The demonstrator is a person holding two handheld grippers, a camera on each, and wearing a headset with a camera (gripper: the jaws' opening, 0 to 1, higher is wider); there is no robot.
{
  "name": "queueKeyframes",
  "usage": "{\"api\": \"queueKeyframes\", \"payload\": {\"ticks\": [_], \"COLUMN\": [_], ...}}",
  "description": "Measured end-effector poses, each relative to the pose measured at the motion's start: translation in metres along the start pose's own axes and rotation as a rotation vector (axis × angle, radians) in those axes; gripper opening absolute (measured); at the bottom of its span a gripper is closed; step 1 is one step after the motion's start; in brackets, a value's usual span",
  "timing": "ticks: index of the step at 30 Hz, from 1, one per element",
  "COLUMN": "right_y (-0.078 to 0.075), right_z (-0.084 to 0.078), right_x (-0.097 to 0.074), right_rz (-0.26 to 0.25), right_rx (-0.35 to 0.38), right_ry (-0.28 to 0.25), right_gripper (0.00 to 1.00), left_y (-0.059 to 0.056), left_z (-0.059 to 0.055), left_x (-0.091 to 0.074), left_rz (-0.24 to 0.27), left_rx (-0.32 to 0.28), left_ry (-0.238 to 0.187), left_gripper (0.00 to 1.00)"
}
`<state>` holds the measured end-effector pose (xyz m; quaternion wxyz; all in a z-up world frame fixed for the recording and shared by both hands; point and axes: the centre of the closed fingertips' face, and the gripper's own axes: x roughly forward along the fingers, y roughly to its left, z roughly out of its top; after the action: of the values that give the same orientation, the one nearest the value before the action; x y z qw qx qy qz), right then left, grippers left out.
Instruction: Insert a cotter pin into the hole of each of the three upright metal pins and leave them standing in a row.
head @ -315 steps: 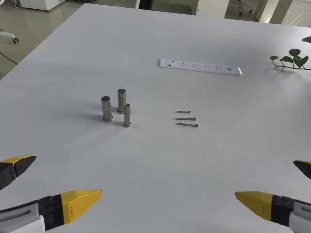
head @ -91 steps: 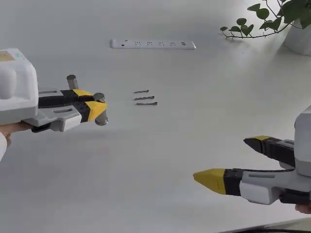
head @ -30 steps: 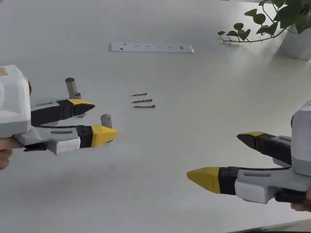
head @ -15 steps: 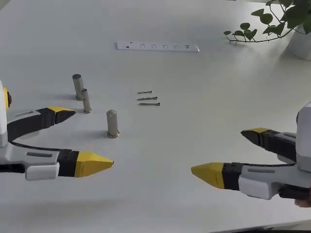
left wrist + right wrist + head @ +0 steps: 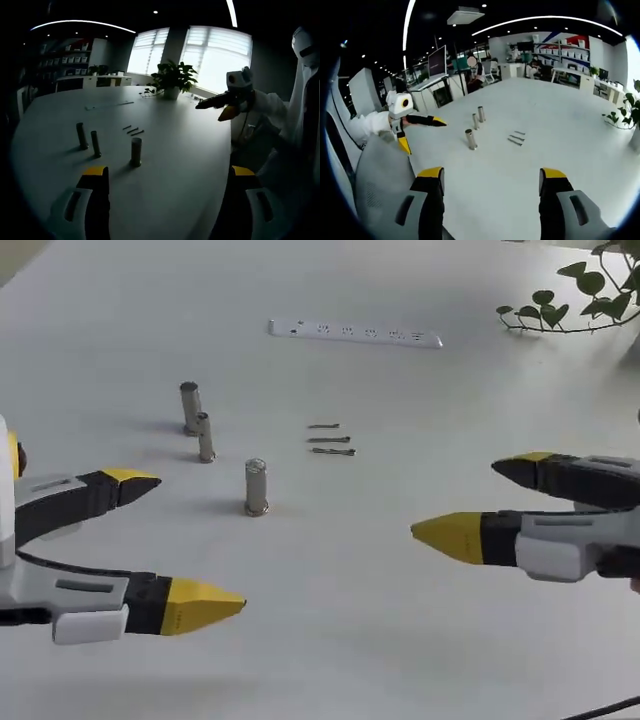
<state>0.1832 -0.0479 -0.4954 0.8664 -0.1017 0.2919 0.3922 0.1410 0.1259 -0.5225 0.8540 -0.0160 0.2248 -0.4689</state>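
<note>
Left gripper [image 5: 192, 540]: jaws spread wide apart, nothing between them, held above the table [image 5: 330, 640]
Right gripper [image 5: 460, 498]: jaws also parted wide and empty, tips pointing toward the left gripper's side
Metal pins [image 5: 204, 437]: all three upright in a loose slanting line, ahead of the left jaws; none shows a cotter pin through it
Nearest metal pin [image 5: 256, 487]: just ahead of the left jaws and close to their centre line in the left gripper view, set apart from the other two
Cotter pins [image 5: 329, 439]: three lying flat side by side, beyond the right jaws' tips and off toward their far jaw, well apart from them; further from the left jaws than the metal pins are
Long axis: in the head view each cotter pin lies roughly along the way the right jaws point, so a pinch would likely need the jaws turned across it
Nearer gripper: the right looks better placed for the cotter pins, the left for steadying a metal pin
Step in hand: likely reaching for the first cotter pin; no insertion done yet
</note>
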Motion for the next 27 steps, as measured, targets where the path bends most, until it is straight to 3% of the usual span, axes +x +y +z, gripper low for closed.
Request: {"api": "queueKeyframes", "payload": {"ticks": [4, 7, 9, 13, 16, 19, 22, 24, 27], "right_y": [-0.006, -0.009, -0.01, -0.008, -0.012, -0.014, -0.018, -0.017, -0.022], "right_z": [0.007, 0.016, 0.025, 0.035, 0.042, 0.044, 0.047, 0.053, 0.055], "right_x": [0.01, 0.025, 0.035, 0.054, 0.064, 0.075, 0.087, 0.095, 0.108], "right_rz": [0.013, 0.052, 0.071, 0.152, 0.155, 0.186, 0.202, 0.216, 0.236], "right_rx": [-0.068, -0.147, -0.19, -0.278, -0.32, -0.384, -0.399, -0.376, -0.365], "right_ry": [0.056, 0.105, 0.118, 0.165, 0.183, 0.234, 0.252, 0.232, 0.247], "right_gripper": [0.74, 0.71, 0.7, 0.59, 0.57, 0.47, 0.44, 0.45, 0.39], "left_y": [0.004, 0.013, 0.013, 0.016, 0.016, 0.017, 0.015, 0.021, 0.023], "left_z": [0.001, 0.002, 0.006, 0.014, 0.017, 0.016, 0.014, 0.007, -0.001], "left_x": [-0.002, -0.005, -0.008, -0.015, -0.019, -0.021, -0.023, -0.025, -0.027], "left_rz": [0.016, 0.05, 0.057, 0.08, 0.088, 0.103, 0.109, 0.148, 0.161], "left_rx": [0.01, 0.019, 0.023, 0.013, 0.012, 0.01, 0.011, 0.034, 0.004], "left_ry": [0.01, 0.019, 0.014, -0.023, -0.034, -0.028, -0.016, 0.017, 0.028], "left_gripper": [0.99, 0.99, 0.99, 0.99, 0.99, 0.99, 0.99, 0.96, 0.96]}}
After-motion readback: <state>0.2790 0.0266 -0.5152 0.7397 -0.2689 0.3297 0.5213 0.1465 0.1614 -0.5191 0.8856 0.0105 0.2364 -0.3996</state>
